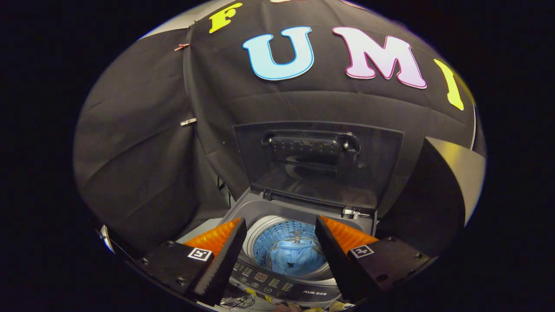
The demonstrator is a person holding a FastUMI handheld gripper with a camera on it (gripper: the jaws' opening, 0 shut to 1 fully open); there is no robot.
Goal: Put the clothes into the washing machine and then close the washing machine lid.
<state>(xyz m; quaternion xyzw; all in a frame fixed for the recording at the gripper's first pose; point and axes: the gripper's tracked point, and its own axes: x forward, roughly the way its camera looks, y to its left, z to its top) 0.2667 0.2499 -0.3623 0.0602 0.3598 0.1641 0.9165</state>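
A small grey top-loading washing machine (256,208) stands below and ahead of my gripper (281,225). Its dark see-through lid (318,162) is raised upright at the back, with a handle (311,144) near its top edge. Light blue clothes (295,255) lie at the bottom of the blue perforated drum (277,234), seen between my fingers. The gripper is open, held above the machine's front, and nothing is between its fingers. The control panel (277,281) runs along the front rim under the fingertips.
Black cloth walls close in behind and to the left of the machine. A dark box-like shape (438,195) rises on the right of the machine. Loose wires and small yellowish items (247,299) lie in front of the control panel.
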